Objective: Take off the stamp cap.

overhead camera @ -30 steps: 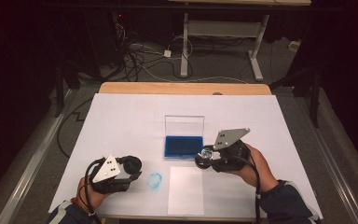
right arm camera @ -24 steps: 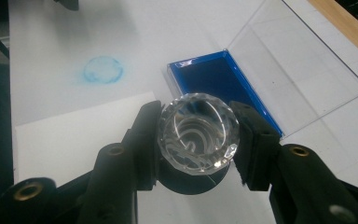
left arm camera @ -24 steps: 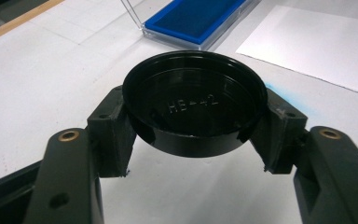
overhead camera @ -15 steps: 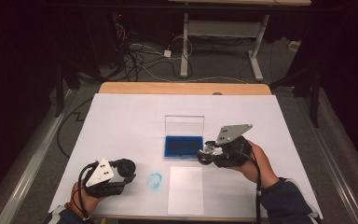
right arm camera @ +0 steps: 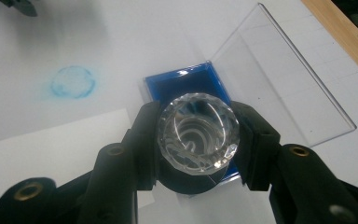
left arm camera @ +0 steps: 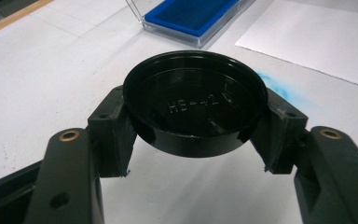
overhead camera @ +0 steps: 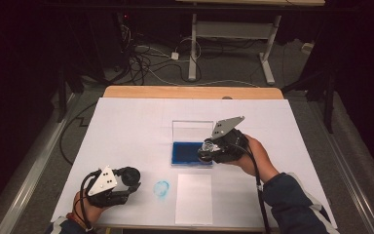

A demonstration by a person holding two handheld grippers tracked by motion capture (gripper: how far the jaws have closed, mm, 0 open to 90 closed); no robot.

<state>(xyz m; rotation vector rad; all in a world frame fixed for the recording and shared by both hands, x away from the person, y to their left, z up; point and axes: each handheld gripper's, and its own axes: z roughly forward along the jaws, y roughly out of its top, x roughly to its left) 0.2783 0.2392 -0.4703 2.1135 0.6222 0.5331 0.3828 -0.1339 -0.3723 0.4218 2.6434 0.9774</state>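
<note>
My left gripper [overhead camera: 128, 176] [left arm camera: 195, 122] rests near the table's front left, shut on a round black cap [left arm camera: 195, 100] that lies on its side with the hollow face toward the camera. Over the near right corner of the blue ink pad [overhead camera: 187, 152] [right arm camera: 182, 84] my right gripper [overhead camera: 208, 150] [right arm camera: 199, 140] is shut on a clear faceted stamp [right arm camera: 199, 133]. The stamp hangs just above the pad; whether they touch I cannot tell. The pad's clear lid [overhead camera: 192, 130] [right arm camera: 279, 84] stands open behind it.
A blue ring print [overhead camera: 161, 189] [right arm camera: 73, 81] marks the white table cover between the two grippers. A white paper sheet [overhead camera: 194, 197] [left arm camera: 321, 37] lies at the front, just right of the print. The wooden table edge [overhead camera: 190, 91] runs along the back.
My right gripper has shifted a little away from the front edge, farther over the blue pad, still holding the clear stamp. The left hand has rolled slightly and stays in place.
</note>
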